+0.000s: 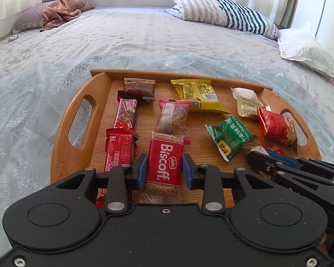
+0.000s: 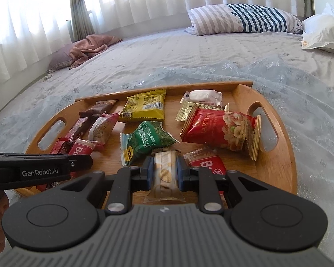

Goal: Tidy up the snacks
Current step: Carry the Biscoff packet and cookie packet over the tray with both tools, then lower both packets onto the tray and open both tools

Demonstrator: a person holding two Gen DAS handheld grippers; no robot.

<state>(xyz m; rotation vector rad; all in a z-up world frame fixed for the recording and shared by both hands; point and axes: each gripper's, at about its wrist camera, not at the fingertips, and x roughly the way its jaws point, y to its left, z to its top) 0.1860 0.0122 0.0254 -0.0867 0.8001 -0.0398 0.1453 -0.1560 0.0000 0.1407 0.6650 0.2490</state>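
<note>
Snacks lie spread over a wooden tray (image 1: 62, 142) that sits on the bed (image 1: 144, 35), and we work along the tray's near edge with both tools at once. Our left gripper (image 1: 164, 169) has its jaws set either side of a red Biscoff biscuit (image 1: 164, 166); the pads sit right at the wrapper's long edges, so we judge them closing on it, though we cannot tell whether they already press. Our right gripper (image 2: 162, 173) has its jaws clamped across a pale wafer packet (image 2: 164, 173), pads touching both sides, near the middle of that same edge.

We hold each packet across its narrow width because the flat wrappers give little else to pinch. A second Biscoff (image 2: 208, 166) lies just beside the wafer, toward the near right corner. Chocolate bars (image 1: 124, 120) cluster by the left handle, a yellow pack (image 1: 198, 95) rests against the far edge, a red nut bag (image 1: 278, 126) stands by the right handle, and a green pea pack (image 1: 231, 135) lies between them. Sorting like with like seems partly done.
</note>
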